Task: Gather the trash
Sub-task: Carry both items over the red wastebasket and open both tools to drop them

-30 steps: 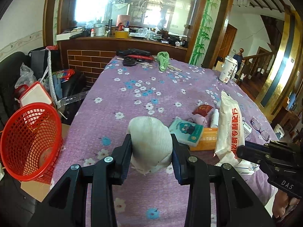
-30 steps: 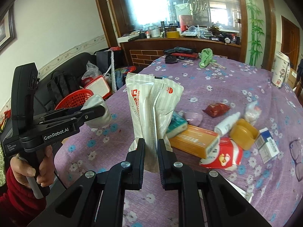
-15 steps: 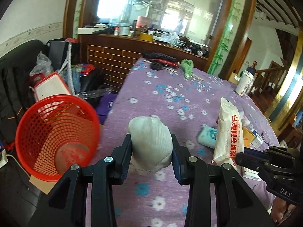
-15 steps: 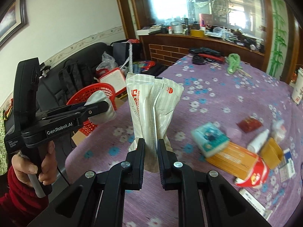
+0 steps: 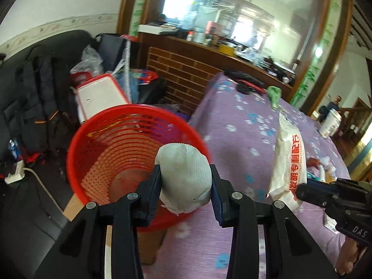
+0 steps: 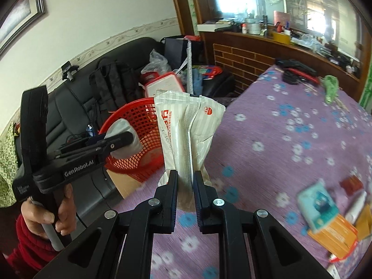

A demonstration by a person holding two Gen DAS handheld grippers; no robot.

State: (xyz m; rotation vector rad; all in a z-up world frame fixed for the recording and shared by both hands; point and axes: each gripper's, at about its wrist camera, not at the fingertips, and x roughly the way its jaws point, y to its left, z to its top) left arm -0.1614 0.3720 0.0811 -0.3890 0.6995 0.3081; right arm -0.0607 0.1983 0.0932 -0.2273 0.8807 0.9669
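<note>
Two bits of trash in hand right now, one per gripper. My left gripper [image 5: 185,187] is clamped on a whitish crumpled wad [image 5: 184,171], knit-looking, prob a sock or cloth ball; can't tell which. It's soft & light: the pads sink into its sides a bit and it bulges out above the jaws, so it needs only a mild squeeze across the middle, as I've got it. It hangs over the near rim of the red mesh basket [image 5: 97,127], which sits on a cardboard box beside the table w/ the purple flowered cloth [image 5: 244,125]. Judging by that, letting go here should drop it inside, tho it's close to the rim on the table side, so a bit further over the opening would be safer. My right gripper [image 6: 185,187] is pinched shut on the bottom end of a white plastic wrapper pack [image 6: 186,130] w/ red print, standing upright above the jaws over the table edge, near the basket but not over it yet. It's thin, crinkly film, slippery & floppy, almost no weight; the grip on the flat seam area near the lower end holds well since film folds flat there. Risk as I see it: light film may cling to a pad or flutter past the rim.
</note>
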